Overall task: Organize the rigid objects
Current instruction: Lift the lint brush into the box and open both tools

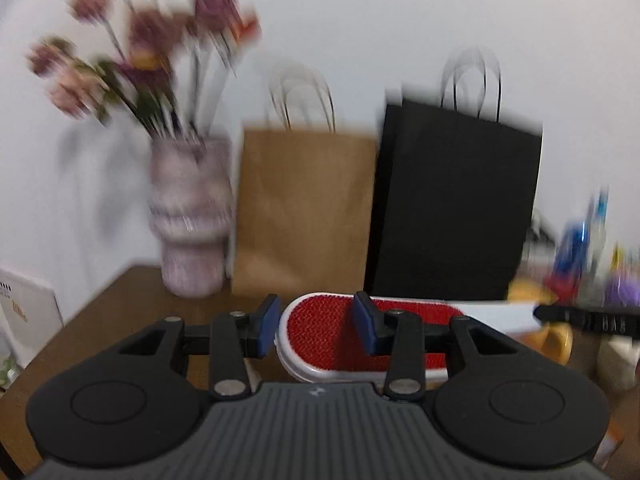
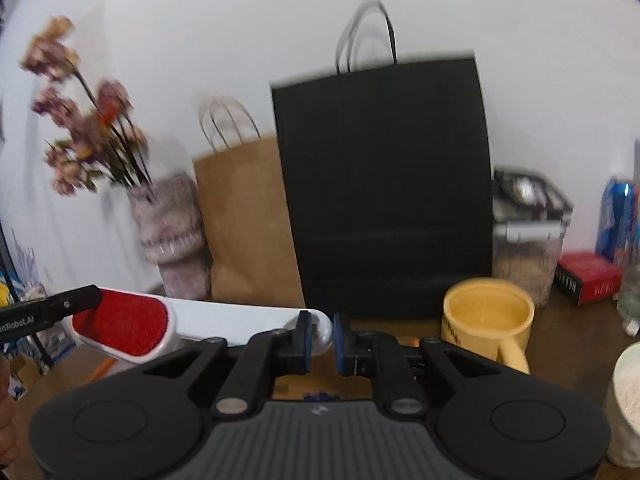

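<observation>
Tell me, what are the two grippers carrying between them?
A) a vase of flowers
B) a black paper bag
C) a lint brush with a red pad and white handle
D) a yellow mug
C: the left gripper clamps the lint brush at its red-padded head, and the right gripper clamps the white handle's end.

Blurring into pink and purple streaks, the flowers (image 1: 132, 52) above the vase (image 1: 191, 216), no petal edge readable. Hiding part of the lint brush (image 1: 360, 316) behind the left gripper (image 1: 316, 326), so pad contact not being clear. Smearing at the right edge of the left wrist view, coloured items (image 1: 580, 248) too blurred to name. Running off the right edge of the right wrist view, a white container (image 2: 626, 404). Covering the brown bag's (image 2: 248, 216) right side, the black bag (image 2: 384, 184).
</observation>
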`<state>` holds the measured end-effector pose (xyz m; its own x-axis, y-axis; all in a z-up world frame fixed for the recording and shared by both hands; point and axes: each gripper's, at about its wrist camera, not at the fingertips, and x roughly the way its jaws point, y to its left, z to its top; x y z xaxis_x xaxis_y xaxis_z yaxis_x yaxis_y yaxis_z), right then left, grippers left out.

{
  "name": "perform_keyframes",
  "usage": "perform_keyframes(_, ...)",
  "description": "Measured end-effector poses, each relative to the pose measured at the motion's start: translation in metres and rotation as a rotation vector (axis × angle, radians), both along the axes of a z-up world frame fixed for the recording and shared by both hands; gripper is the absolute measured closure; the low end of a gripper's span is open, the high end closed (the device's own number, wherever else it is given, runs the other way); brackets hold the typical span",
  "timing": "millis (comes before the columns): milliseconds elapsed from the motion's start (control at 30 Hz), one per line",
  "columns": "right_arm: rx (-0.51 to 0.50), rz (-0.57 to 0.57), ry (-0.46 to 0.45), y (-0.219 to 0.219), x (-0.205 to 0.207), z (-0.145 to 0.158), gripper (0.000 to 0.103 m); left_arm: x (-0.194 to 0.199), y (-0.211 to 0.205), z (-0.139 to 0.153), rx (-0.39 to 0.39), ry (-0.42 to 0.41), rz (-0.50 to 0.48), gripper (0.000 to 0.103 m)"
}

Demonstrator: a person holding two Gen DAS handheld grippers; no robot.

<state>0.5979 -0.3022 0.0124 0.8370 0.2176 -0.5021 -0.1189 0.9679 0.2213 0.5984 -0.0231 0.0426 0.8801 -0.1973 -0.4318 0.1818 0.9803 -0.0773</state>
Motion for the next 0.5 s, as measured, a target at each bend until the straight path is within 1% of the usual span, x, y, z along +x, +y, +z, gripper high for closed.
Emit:
perform_keyframes(33, 0.028, -0.001, 0.097, -0.004, 0.016, -0.004, 0.091, 0.019, -0.003, -0.002, 0.026, 0.131, -0.012, 0.070)
perform_keyframes(67, 0.119, 0.039, 0.144, -0.011, 0.029, -0.008, 0.093, 0.036, -0.002, -0.006, -0.014, 0.236, -0.035, 0.088)
perform_keyframes(100, 0.225, 0.099, 0.210, -0.016, 0.042, -0.013, 0.092, 0.050, -0.001, -0.010, -0.090, 0.327, -0.100, 0.096)
perform_keyframes(133, 0.267, 0.133, 0.275, -0.012, 0.054, -0.017, 0.093, 0.059, -0.006, -0.012, -0.124, 0.382, -0.142, 0.096)
perform_keyframes(167, 0.187, 0.123, 0.263, -0.001, 0.057, -0.015, 0.094, 0.060, -0.014, -0.011, -0.100, 0.372, -0.129, 0.096)
perform_keyframes(200, 0.107, 0.111, 0.248, 0.010, 0.058, -0.012, 0.097, 0.061, -0.024, -0.010, -0.050, 0.345, -0.111, 0.096)
perform_keyframes(233, 0.063, 0.115, 0.249, 0.019, 0.059, -0.012, 0.097, 0.062, -0.031, -0.011, -0.022, 0.342, -0.099, 0.096)
perform_keyframes(300, 0.000, 0.119, 0.254, 0.033, 0.060, -0.013, 0.097, 0.065, -0.036, -0.015, -0.024, 0.352, -0.093, 0.095)
perform_keyframes(367, -0.066, 0.114, 0.252, 0.041, 0.059, -0.017, 0.094, 0.065, -0.038, -0.021, -0.001, 0.363, -0.093, 0.094)
perform_keyframes(400, -0.074, 0.116, 0.262, 0.041, 0.061, -0.019, 0.090, 0.066, -0.038, -0.024, 0.015, 0.372, -0.086, 0.090)
perform_keyframes(433, -0.078, 0.118, 0.269, 0.040, 0.063, -0.022, 0.089, 0.068, -0.036, -0.028, 0.029, 0.383, -0.073, 0.084)
perform_keyframes(467, -0.089, 0.109, 0.282, 0.039, 0.064, -0.026, 0.089, 0.070, -0.034, -0.033, 0.041, 0.400, -0.056, 0.080)
perform_keyframes(500, -0.094, 0.103, 0.288, 0.037, 0.065, -0.027, 0.086, 0.072, -0.032, -0.036, 0.051, 0.411, -0.041, 0.074)
